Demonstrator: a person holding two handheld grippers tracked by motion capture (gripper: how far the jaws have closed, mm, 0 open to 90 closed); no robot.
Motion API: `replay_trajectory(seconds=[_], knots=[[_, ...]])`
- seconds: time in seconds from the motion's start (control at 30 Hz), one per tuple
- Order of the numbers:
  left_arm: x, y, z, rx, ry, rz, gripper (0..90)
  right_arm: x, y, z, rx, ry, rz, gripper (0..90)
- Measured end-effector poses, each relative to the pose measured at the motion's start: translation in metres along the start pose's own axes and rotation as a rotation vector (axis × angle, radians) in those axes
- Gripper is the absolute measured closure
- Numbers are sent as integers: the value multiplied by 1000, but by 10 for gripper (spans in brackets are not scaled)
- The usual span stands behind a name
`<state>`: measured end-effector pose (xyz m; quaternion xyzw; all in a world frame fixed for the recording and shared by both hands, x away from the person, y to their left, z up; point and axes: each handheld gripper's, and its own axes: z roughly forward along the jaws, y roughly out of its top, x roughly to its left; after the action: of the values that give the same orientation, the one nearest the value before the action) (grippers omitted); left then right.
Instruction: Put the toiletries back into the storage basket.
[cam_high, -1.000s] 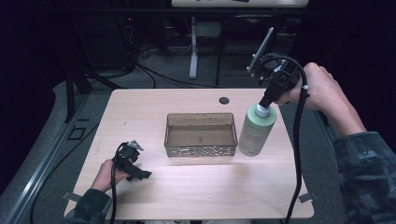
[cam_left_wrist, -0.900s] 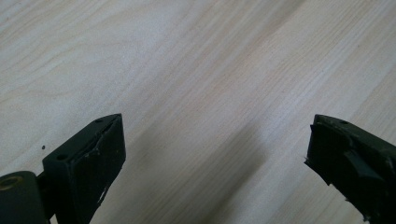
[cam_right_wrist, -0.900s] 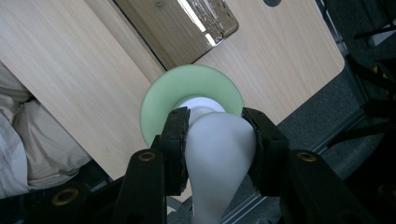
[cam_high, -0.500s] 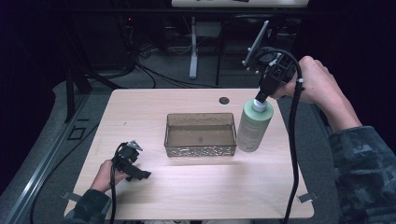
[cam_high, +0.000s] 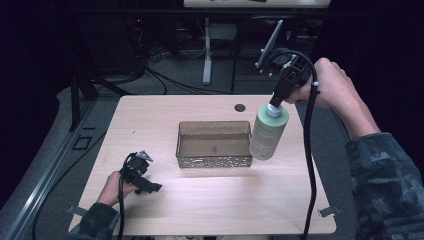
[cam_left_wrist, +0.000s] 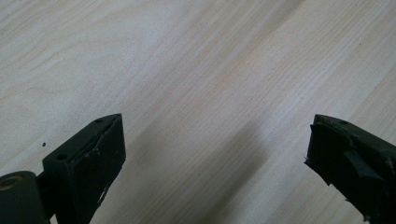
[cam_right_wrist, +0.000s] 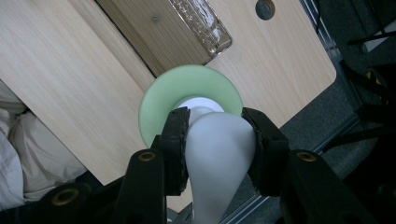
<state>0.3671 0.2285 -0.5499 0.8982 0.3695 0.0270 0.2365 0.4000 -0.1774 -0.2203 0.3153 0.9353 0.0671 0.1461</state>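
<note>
Green bottle (cam_high: 268, 132), one, clamped in right hand-held gripper (cam_high: 276, 100), one basket (cam_high: 213, 145), left hand-held gripper (cam_high: 141, 176) apart

We see a pale green bottle (cam_high: 268, 135) with a white pump top (cam_right_wrist: 217, 149) clamped between the black fingers (cam_right_wrist: 175, 140) of the right gripper (cam_right_wrist: 215, 144). Below those fingers lies a light, wood-grained tabletop (cam_high: 210, 200) and a brownish translucent tray (cam_high: 214, 145) with a speckled, embossed rim. The sleeve (cam_high: 390, 185) behind the fingers bears dark blue-grey camouflage.
</note>
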Motion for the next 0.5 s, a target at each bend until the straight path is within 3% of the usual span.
replay_trajectory(seconds=[0.5], knots=[[0,0,0,1,0,3,44,0,9,-7,-20,-12,-4,629]])
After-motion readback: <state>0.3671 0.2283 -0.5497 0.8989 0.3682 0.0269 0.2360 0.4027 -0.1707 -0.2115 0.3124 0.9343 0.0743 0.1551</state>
